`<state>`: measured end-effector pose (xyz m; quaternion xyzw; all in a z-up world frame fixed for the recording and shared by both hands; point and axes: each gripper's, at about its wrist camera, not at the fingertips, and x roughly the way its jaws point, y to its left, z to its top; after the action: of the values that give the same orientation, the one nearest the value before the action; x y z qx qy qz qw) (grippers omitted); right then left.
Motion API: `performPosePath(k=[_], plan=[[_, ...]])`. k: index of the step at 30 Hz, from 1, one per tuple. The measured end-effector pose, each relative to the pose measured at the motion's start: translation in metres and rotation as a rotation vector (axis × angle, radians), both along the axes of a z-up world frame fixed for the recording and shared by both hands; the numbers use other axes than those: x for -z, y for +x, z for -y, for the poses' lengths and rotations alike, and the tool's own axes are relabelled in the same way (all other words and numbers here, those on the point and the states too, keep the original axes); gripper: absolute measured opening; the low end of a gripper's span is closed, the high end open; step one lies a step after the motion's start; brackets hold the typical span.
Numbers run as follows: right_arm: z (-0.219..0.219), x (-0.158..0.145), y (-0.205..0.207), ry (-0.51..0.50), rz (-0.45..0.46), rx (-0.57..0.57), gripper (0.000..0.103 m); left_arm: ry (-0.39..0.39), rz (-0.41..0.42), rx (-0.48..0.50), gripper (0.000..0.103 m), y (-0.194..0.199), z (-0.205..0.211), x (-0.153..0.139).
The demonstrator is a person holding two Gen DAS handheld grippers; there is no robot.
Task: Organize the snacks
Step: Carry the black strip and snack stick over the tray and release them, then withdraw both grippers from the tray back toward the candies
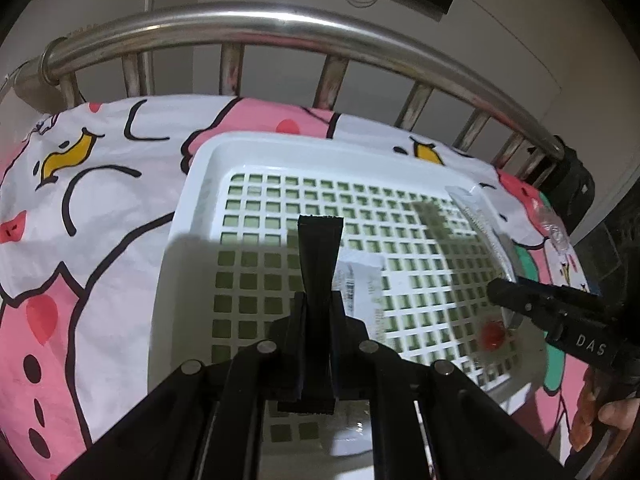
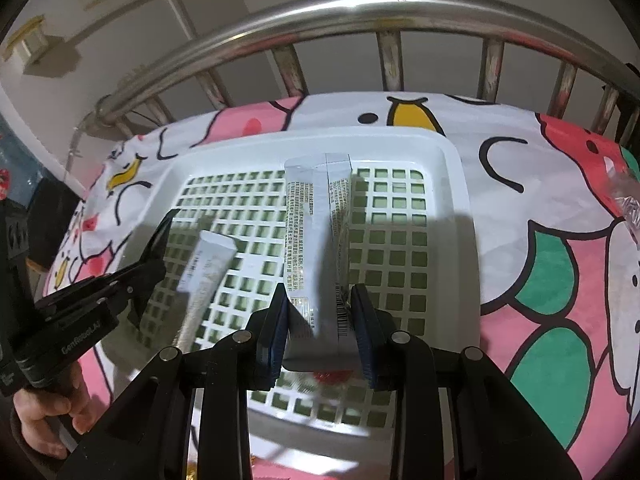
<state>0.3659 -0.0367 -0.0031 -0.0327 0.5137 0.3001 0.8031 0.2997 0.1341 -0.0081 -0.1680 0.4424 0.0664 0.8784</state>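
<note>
A white perforated basket (image 1: 200,184) (image 2: 452,184) lies on the cartoon-print bedsheet. My left gripper (image 1: 320,224) is shut above it; a silver snack packet (image 1: 360,292) shows under its fingers and in the right wrist view (image 2: 208,256). I cannot tell whether the fingers hold it. My right gripper (image 2: 320,292) is shut on a long silver snack packet (image 2: 316,232) over the basket. In the left wrist view this packet (image 1: 484,236) hangs at the basket's right side, with the right gripper's (image 1: 496,292) tip on it.
A steel bed rail (image 1: 280,24) (image 2: 360,12) runs behind the basket. A clear crumpled wrapper (image 1: 554,228) (image 2: 628,200) lies on the bedsheet (image 1: 80,200) (image 2: 540,220) right of the basket. A dark bag (image 1: 576,184) sits at the far right corner.
</note>
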Motion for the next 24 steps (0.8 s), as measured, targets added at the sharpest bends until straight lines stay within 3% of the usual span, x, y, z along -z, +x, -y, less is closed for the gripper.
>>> performPosePath(k=[10,12,14,16,17,24], plan=[[-0.005,0.016,0.007,-0.054,-0.011,0.022,0.032,0.001,-0.021,-0.011,0.013,0.007,0.004,0.014],[-0.003,0.014,0.007,-0.039,-0.025,0.024,0.041,-0.006,-0.022,-0.010,0.022,0.007,0.004,0.013],[0.003,0.005,0.005,0.008,-0.026,0.029,0.052,-0.020,0.004,-0.013,0.057,0.003,0.004,0.007],[0.014,-0.014,0.000,0.059,0.016,0.067,0.079,-0.022,0.063,-0.027,0.074,-0.007,0.003,-0.007],[0.023,-0.026,-0.006,0.089,0.054,0.085,0.082,-0.025,0.089,-0.029,0.084,-0.012,0.003,-0.015],[0.070,-0.091,-0.056,0.245,0.179,0.077,0.088,-0.027,0.228,-0.017,0.098,-0.052,0.009,-0.069]])
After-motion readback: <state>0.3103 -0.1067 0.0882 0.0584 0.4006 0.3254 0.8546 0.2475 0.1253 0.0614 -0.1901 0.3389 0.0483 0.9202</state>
